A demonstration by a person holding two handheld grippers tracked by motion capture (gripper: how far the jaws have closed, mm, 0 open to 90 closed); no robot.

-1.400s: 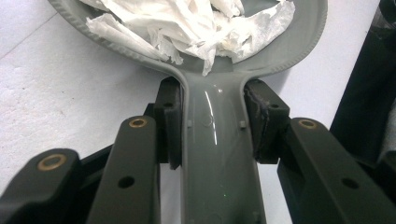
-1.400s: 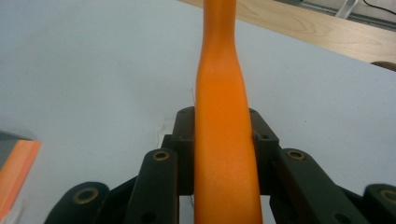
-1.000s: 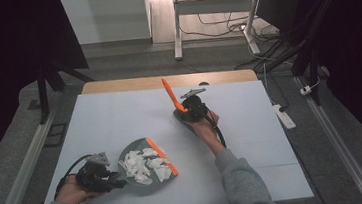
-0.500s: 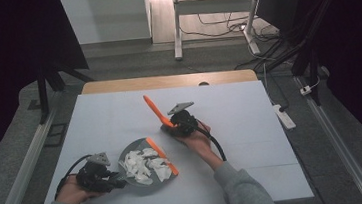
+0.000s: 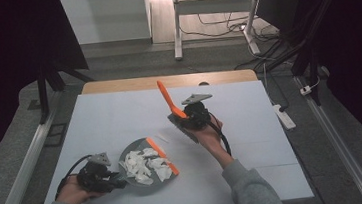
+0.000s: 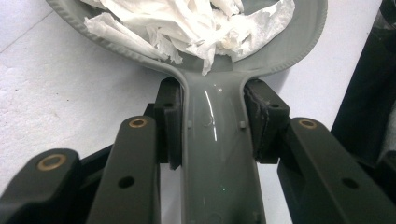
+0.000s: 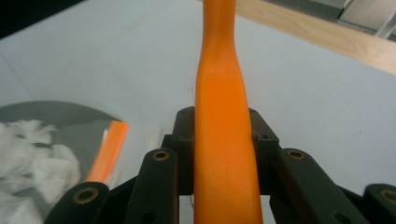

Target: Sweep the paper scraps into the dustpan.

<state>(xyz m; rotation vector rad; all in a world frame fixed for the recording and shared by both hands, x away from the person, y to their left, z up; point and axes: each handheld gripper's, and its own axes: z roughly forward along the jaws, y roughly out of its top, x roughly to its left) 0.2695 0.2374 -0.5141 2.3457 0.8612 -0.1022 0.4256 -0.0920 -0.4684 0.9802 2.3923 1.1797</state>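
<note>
Sweep step: left gripper [image 5: 106, 175] jaws clenched on grey plastic dustpan [image 5: 129, 152] holding crumpled white paper scraps [image 5: 145, 164]; right gripper [image 5: 186, 117] grasps orange-handled brush [image 5: 170, 100]. Next: lower the brush towards the pan lip.

Grey floor [image 5: 115, 63] surrounds the pale table [image 5: 253, 140]; a white desk frame [image 5: 177, 27] stands beyond.

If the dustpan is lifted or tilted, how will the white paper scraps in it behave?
The paper scraps look crumpled and loose, so probably light and floppy. They lie piled in the shallow dustpan, so a tilt or quick move may spill some over its low rim.
</note>
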